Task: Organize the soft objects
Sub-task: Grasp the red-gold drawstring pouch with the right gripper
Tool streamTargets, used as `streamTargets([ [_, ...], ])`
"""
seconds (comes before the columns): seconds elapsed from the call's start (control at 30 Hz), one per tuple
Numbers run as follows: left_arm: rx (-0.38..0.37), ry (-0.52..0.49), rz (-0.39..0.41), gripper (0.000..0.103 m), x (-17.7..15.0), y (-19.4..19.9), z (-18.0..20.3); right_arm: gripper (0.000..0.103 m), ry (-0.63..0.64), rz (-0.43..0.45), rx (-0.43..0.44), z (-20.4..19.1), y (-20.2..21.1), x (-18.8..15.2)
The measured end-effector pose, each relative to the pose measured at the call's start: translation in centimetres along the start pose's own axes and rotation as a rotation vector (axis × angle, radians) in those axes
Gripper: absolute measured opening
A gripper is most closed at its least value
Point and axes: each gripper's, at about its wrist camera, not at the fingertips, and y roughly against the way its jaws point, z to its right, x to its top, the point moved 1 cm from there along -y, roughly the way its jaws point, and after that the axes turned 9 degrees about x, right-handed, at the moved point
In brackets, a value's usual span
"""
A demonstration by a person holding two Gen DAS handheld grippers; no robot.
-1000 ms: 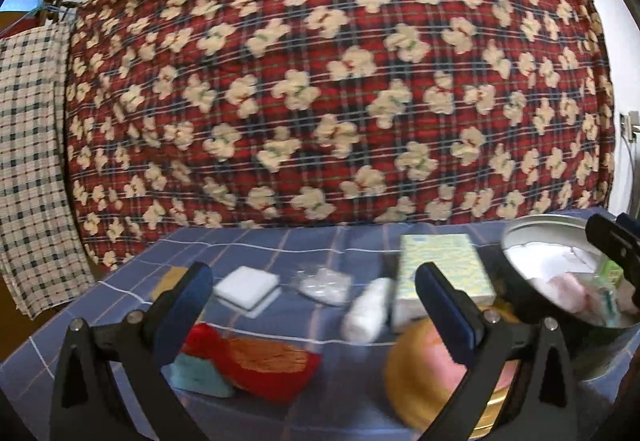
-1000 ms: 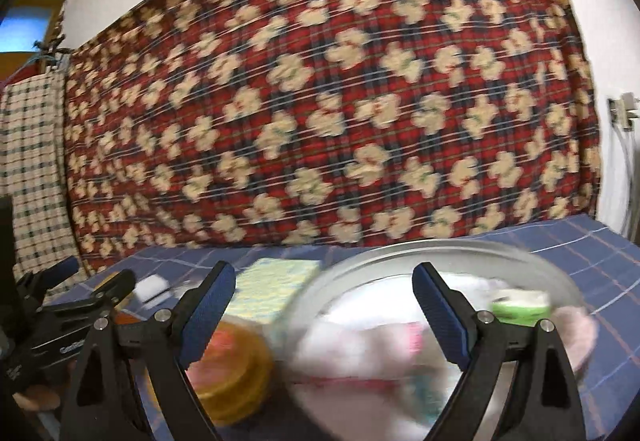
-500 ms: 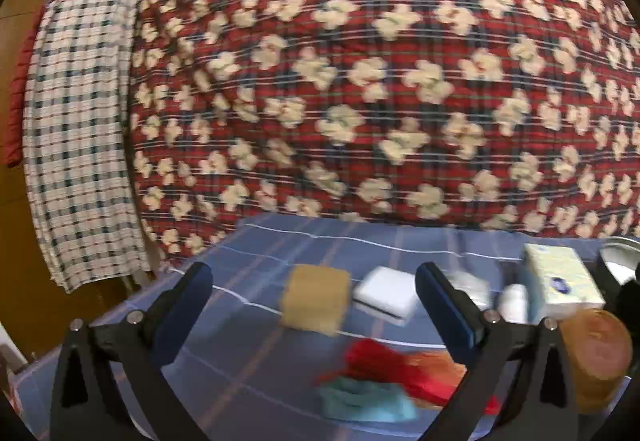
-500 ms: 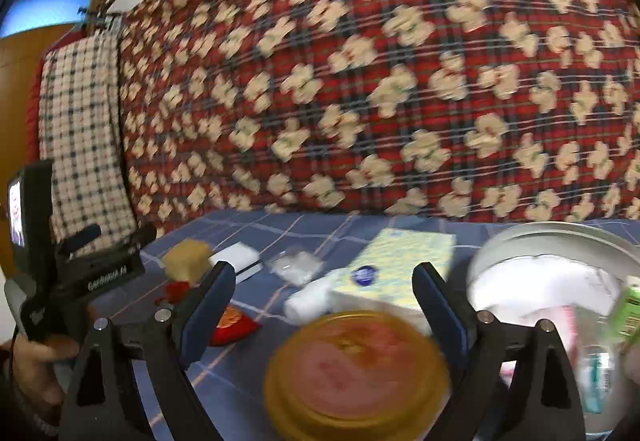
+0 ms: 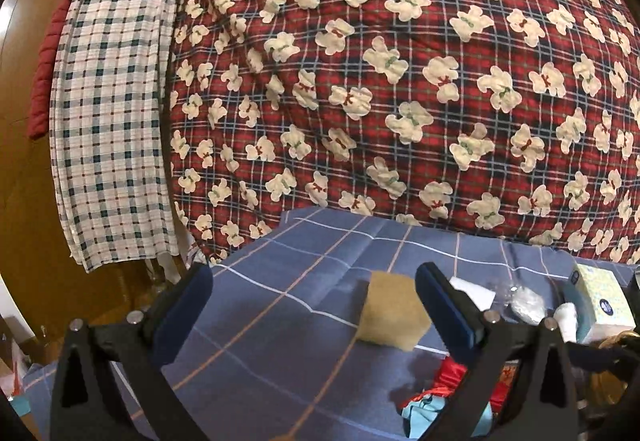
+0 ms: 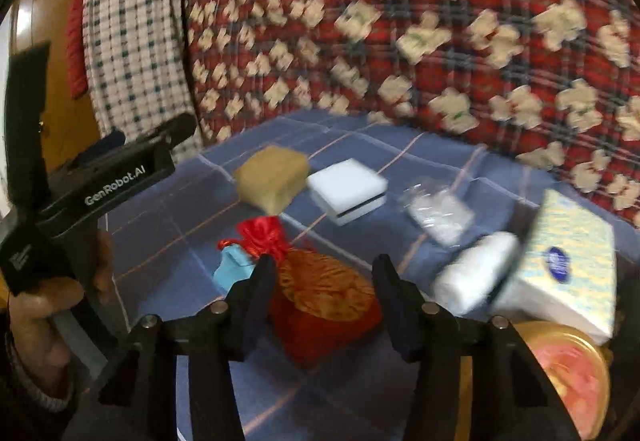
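Right gripper (image 6: 322,281) closing around the red pouch (image 6: 320,297), untouched; left gripper (image 5: 312,305) spread, empty

Right claw (image 6: 322,289) closing, red pouch (image 6: 320,297) between jaws, pads not pressing. Tan sponge (image 6: 272,177), white sponge (image 6: 348,193), tissue box (image 6: 568,261) on blue worktop (image 6: 168,241). Left claw (image 6: 132,145) at left.

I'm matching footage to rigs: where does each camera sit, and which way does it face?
Left wrist: on the left tool, facing a tan sponge on the blue tablecloth; only its fingers show.
Right wrist: on the closing right tool, over a red pouch; the person's left hand shows.
Shared: sponge, pouch, tissue box.
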Motion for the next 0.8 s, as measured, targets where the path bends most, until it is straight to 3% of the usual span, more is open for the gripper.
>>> streamTargets([
  [0.27,0.006,0.001,-0.001,0.103,0.0,0.1,-0.1,0.053,-0.063,-0.133,0.049,1.0,-3.8,0.7],
  [0.5,-0.017,-0.011,-0.024,0.103,-0.1,-0.2,0.0,0.053,-0.140,-0.180,0.110,1.8,-5.3,0.7],
  [0.7,-0.023,0.015,-0.057,0.103,-0.2,-0.7,-0.4,0.052,-0.052,-0.212,0.085,0.0,-4.6,-0.4],
  [0.8,-0.015,0.025,-0.060,0.103,-0.2,-0.7,-0.6,0.046,-0.008,-0.226,0.069,-0.7,-4.2,-0.9],
])
